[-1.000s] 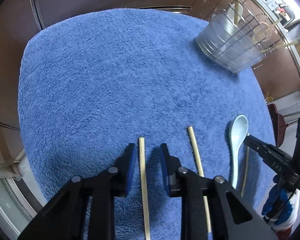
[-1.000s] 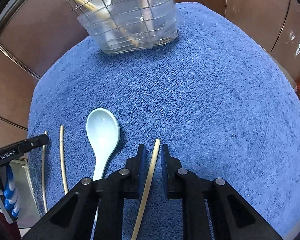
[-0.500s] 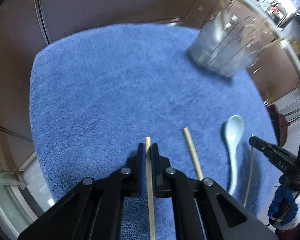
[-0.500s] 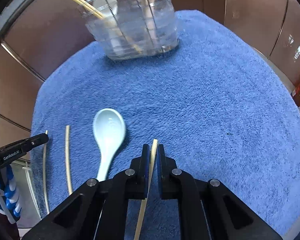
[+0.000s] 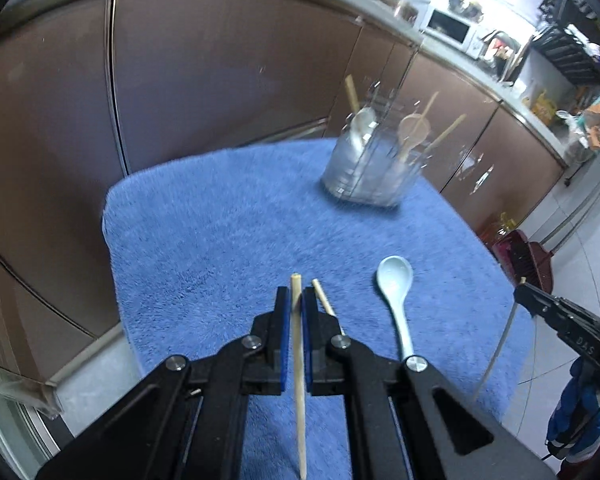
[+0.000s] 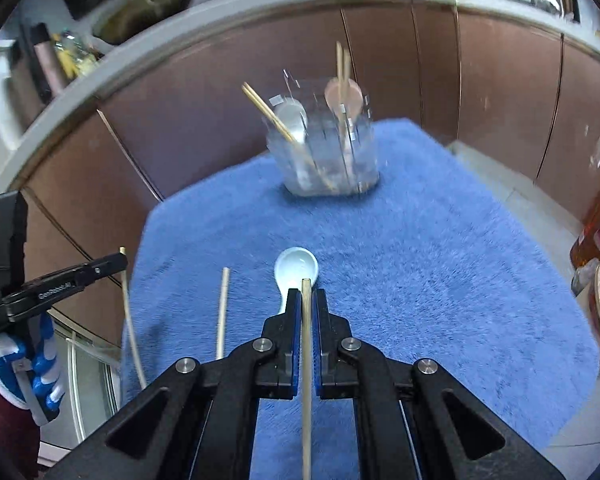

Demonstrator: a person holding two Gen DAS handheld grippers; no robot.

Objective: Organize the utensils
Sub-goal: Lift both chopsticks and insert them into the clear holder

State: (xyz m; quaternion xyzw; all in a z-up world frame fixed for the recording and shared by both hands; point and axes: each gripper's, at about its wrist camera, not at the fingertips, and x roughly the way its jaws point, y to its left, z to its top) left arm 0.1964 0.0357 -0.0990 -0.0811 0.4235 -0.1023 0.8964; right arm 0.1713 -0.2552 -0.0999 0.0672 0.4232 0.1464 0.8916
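My left gripper (image 5: 296, 300) is shut on a wooden chopstick (image 5: 299, 360) and holds it lifted above the blue towel (image 5: 220, 240). My right gripper (image 6: 307, 300) is shut on another wooden chopstick (image 6: 307, 360), also lifted. A loose chopstick (image 5: 324, 300) and a pale blue ceramic spoon (image 5: 396, 292) lie on the towel; they also show in the right wrist view, the chopstick (image 6: 222, 312) left of the spoon (image 6: 296, 268). A clear utensil holder (image 5: 370, 164) with chopsticks and spoons stands at the far side, also seen in the right wrist view (image 6: 324, 156).
Brown cabinet doors (image 5: 220, 80) stand behind the towel-covered table. The right gripper appears at the right edge of the left wrist view (image 5: 556, 316), the left gripper at the left edge of the right wrist view (image 6: 60, 284). A counter with a microwave (image 5: 452, 28) is at the back.
Both grippers closed on their chopsticks, then lifted them off the towel and tilted up, so the holder and cabinets now sit higher and farther in view.
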